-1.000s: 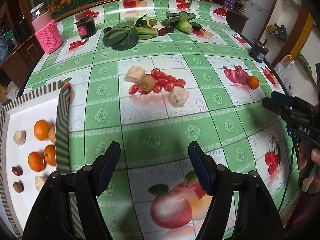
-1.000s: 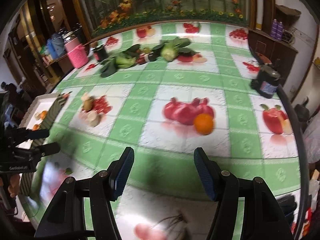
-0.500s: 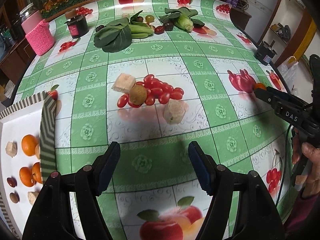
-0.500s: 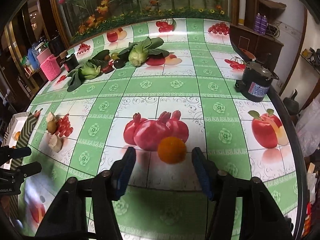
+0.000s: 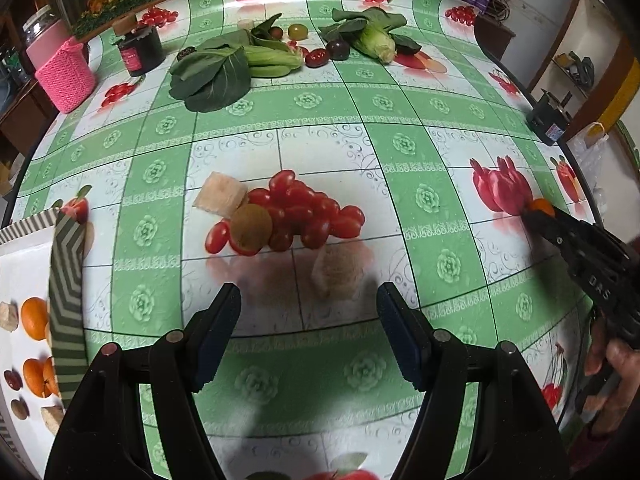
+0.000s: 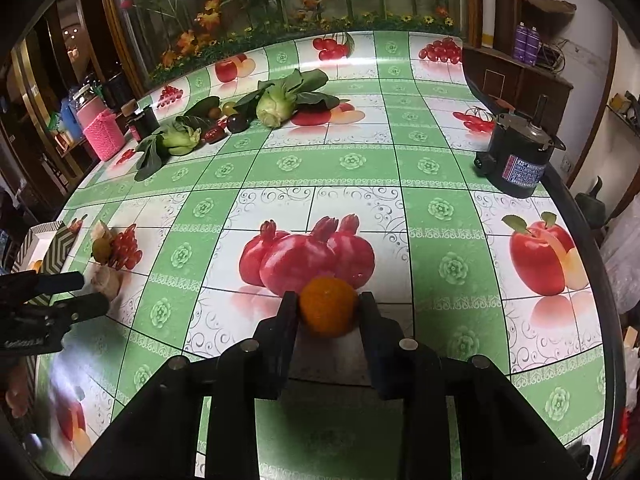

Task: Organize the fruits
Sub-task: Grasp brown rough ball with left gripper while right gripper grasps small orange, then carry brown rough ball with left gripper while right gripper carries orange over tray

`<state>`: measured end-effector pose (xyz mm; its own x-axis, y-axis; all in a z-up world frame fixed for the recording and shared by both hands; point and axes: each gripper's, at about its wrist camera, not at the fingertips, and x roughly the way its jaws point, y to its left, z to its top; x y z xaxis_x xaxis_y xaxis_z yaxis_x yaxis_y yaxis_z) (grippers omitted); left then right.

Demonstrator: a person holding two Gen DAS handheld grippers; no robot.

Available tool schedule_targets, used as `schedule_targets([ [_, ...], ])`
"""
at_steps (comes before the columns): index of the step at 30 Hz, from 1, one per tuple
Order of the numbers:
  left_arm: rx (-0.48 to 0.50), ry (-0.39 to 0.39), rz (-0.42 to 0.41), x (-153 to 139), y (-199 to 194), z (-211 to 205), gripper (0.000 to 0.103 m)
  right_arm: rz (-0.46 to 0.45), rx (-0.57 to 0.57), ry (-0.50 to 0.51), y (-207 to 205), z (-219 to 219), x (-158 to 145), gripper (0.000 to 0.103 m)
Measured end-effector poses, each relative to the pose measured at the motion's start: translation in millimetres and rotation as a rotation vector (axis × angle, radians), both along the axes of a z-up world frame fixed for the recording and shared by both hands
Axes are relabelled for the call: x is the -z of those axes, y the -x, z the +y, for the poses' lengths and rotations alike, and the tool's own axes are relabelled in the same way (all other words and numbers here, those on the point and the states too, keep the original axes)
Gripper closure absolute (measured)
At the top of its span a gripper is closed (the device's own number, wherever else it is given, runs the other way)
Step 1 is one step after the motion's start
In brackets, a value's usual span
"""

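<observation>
R hand-held gripper (image 6: 328, 312) jaws just closed in on the orange (image 6: 329, 312); a sec ago they stood wide w/ the fruit well ahead, now pads sit against both sides of it. Reads as grasped, not yet lifted: orange is on the tabletop (image 6: 352, 176), near its right edge, at the foot of the printed pomegranates. Next is prob lift + carry to the tray (image 5: 24, 264) at the left edge, which already has oranges + other bits in it.

L hand-held gripper (image 5: 308, 332) is released, jaws wide, nothing btwn them. It has come in closer over the fruit pile vs a sec ago: beige chunk (image 5: 338, 270) now just ahead of its tips, w/ the kiwi (image 5: 251, 227), cherry tomatoes (image 5: 304, 216) and 2nd beige chunk (image 5: 221, 195) beyond, mid tabletop. Likely lining up its own pick.

Pose: both point steeply down at the tabletop. A hand (image 5: 612, 364) holds the R grip, near right edge in left wrist view.
</observation>
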<state>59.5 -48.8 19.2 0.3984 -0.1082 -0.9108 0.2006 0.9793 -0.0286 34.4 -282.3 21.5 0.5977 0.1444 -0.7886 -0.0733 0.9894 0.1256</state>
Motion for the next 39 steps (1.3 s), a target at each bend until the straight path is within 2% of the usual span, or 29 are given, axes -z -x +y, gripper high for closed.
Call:
schedule_targets([
  [4, -0.001, -0.007, -0.015, 4, -3, -4, 0.034, -0.003, 0.002, -0.009, 2, -3, -1, 0.071],
  [5, -0.001, -0.008, -0.021, 4, -3, -5, 0.037, -0.003, 0.001, -0.008, 2, -3, -1, 0.071],
  [6, 0.001, -0.016, -0.037, 4, -3, -6, 0.042, -0.003, -0.001, -0.011, 2, -3, -2, 0.071],
  [8, 0.011, -0.020, -0.060, 3, -1, -8, 0.061, -0.002, -0.003, -0.015, 3, -3, -2, 0.071],
  [9, 0.011, -0.012, -0.062, 2, -2, -7, 0.065, -0.002, -0.003, -0.014, 3, -4, -1, 0.071],
  [10, 0.009, -0.011, -0.065, 2, -2, -6, 0.075, -0.003, -0.003, -0.014, 3, -3, -2, 0.071],
  [11, 0.010, -0.011, -0.069, 2, -3, -5, 0.079, -0.003, -0.003, -0.015, 3, -4, -1, 0.071],
  [18, 0.017, 0.006, -0.054, -1, 8, 6, 0.079, -0.017, -0.024, -0.029, 10, 3, -9, 0.071],
  [27, 0.008, 0.017, -0.048, -4, 43, 21, 0.079, -0.030, -0.041, -0.078, 38, 17, -16, 0.071],
  [39, 0.017, 0.013, -0.062, -7, 80, 30, 0.079, -0.027, -0.087, -0.071, 76, 56, -14, 0.071],
])
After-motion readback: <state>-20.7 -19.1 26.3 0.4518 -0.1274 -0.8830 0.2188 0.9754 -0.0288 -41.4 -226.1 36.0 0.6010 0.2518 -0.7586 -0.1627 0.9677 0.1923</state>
